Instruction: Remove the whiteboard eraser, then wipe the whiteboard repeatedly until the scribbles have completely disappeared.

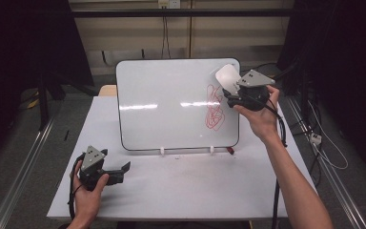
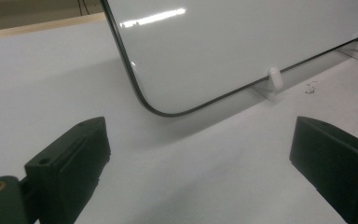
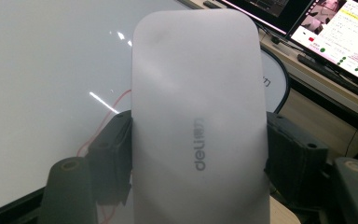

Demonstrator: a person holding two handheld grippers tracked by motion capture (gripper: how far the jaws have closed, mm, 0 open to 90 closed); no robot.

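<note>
Whiteboard eraser, white, oblong and of plastic (image 3: pixel 198 121), is held up at the upper right corner of the board, and the grey word "deli" is printed on its back. The largest thing is the flat white table (image 1: pixel 181 191), on which everything stands. On it a white rectangular whiteboard with rounded corners and a thin black rim (image 1: pixel 171 102) is propped up, tilted back, and it is carried at its lower edge by two small white clips (image 2: pixel 274 79). A red scribble (image 1: pixel 214 107) is drawn on the right part of the board, below the eraser. At the lower right corner of the board a small red thing lies on the table; what it is cannot be told.

The right gripper (image 1: pixel 232 88) is held by the right hand (image 1: pixel 262 117) in front of the board, and its two black jaws are closed against the long sides of the eraser. Whether the eraser touches the board cannot be told. The left gripper (image 1: pixel 119 169) is held by the left hand (image 1: pixel 88 195) low over the front left of the table, near the board's lower left corner. Its jaws are spread wide and nothing is between them.

In the right gripper view, lit monitor screens (image 3: pixel 342 32) are seen behind the board.
</note>
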